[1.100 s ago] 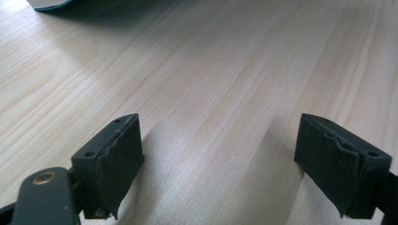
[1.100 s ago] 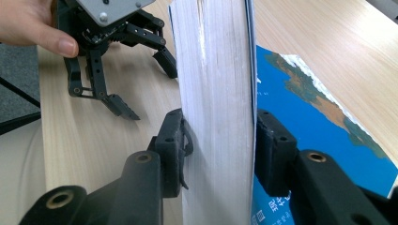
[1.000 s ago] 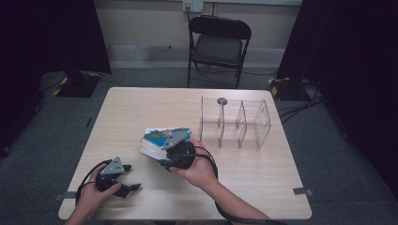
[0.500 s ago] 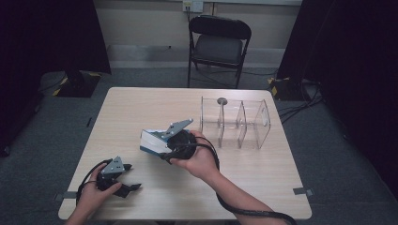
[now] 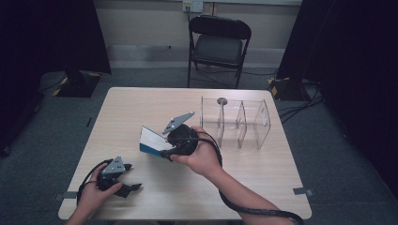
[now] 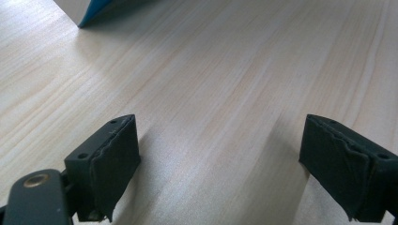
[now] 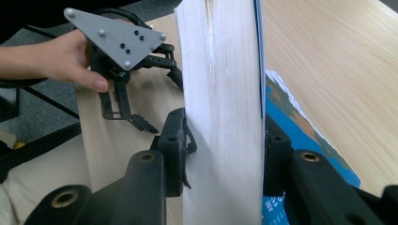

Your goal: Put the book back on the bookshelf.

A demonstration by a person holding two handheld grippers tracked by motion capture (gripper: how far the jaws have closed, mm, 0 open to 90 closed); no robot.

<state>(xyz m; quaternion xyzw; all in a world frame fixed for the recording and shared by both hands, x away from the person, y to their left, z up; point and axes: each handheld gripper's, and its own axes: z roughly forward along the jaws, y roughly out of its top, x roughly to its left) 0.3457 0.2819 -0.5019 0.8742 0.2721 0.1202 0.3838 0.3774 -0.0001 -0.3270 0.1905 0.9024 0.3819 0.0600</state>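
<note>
At left, the left gripper (image 5: 129, 187): released, jaws wide apart, nothing between the pads (image 6: 110, 161), resting low on the table (image 5: 263, 187). A blue corner of the book (image 6: 101, 9) well ahead of these jaws, out of their reach.

Further right, the right gripper (image 5: 161, 151): clenched on the book (image 5: 150, 140), gripped across the thickness of the white page block (image 7: 220, 117), with the blue cover against one pad. Held clear of the table, tipped up on edge, sticking out past the jaw tips. A blue printed sheet (image 7: 309, 136) just below this gripper; cannot tell whether loose cover or separate item.

Risks, as a judgement: grips near one end only, so could pivot or slide out under the book's own weight. Could fan open if the pages are squeezed unevenly. Could drag or tear the blue sheet beneath. Far right of the right gripper, the clear rack (image 5: 237, 123): light-looking, could be knocked if the book swings in crooked.

Against a second ago: book lower and flatter then, higher and steeper now; grey plate on the right gripper turned upward. Left gripper in the same spot.
</note>
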